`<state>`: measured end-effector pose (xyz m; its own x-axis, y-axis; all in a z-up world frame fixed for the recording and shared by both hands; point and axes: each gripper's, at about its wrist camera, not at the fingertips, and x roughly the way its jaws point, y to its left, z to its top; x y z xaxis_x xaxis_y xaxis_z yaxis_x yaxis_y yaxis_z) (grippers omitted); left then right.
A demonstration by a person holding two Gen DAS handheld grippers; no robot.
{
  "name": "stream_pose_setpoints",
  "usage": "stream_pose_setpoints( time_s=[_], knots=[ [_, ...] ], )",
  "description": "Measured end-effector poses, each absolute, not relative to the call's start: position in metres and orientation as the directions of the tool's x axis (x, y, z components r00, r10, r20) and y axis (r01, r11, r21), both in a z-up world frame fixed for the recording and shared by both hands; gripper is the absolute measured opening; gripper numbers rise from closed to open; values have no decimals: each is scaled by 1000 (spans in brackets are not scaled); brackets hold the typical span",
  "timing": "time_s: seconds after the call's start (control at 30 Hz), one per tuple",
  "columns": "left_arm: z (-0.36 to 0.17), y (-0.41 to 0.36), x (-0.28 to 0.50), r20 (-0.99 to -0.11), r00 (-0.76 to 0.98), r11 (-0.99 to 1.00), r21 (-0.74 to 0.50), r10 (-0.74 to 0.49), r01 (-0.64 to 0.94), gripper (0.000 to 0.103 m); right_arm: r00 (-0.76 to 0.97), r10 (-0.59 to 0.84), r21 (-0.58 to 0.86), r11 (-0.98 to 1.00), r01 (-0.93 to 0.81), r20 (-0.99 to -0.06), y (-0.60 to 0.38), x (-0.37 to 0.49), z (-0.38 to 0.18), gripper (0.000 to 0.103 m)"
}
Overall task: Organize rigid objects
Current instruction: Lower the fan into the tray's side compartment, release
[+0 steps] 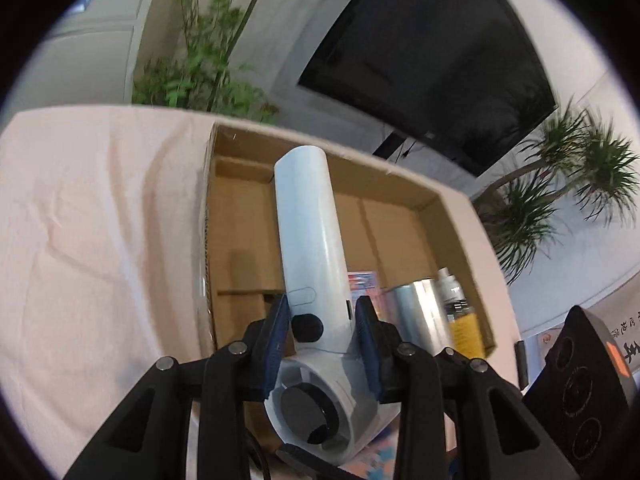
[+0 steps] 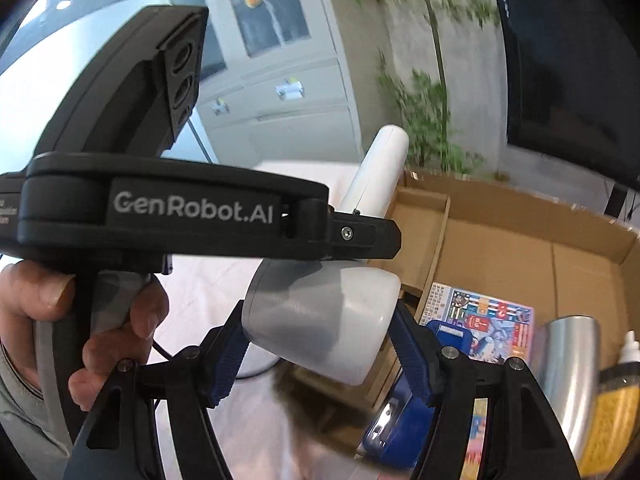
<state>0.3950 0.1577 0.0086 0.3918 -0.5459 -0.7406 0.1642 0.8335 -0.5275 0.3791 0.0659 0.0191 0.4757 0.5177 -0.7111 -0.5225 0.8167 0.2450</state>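
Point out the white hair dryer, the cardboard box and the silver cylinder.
white hair dryer [image 1: 306,236]: left wrist view, middle of its handle.
cardboard box [image 1: 452,210]: left wrist view, far-right wall.
silver cylinder [image 2: 570,364]: right wrist view, its shiny side.

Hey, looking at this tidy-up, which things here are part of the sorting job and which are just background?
Part of the job:
- white hair dryer, gripped by the left tool and the right tool
- cardboard box
- silver cylinder
- yellow bottle
- colourful card
- blue device

Just background:
- black TV
- potted plants
- white cabinet
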Motion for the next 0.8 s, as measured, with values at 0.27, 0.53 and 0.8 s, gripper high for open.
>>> stream_pose_setpoints(
  time_s=[0.27,0.53,0.8],
  knots=[
    [-50,163,422,-786,285,833,-541,-549,112,33,347,474,301,841,-449,-809,75,432,-39,65],
    [-45,159,422,-813,273,857,-500,-514,124,35,368,480,324,852,-411,-796,76,453,-42,80],
    [4,187,384,-804,433,911,-391,-407,129,35,411,469,300,861,-410,-782,63,439,-47,64]
  ],
)
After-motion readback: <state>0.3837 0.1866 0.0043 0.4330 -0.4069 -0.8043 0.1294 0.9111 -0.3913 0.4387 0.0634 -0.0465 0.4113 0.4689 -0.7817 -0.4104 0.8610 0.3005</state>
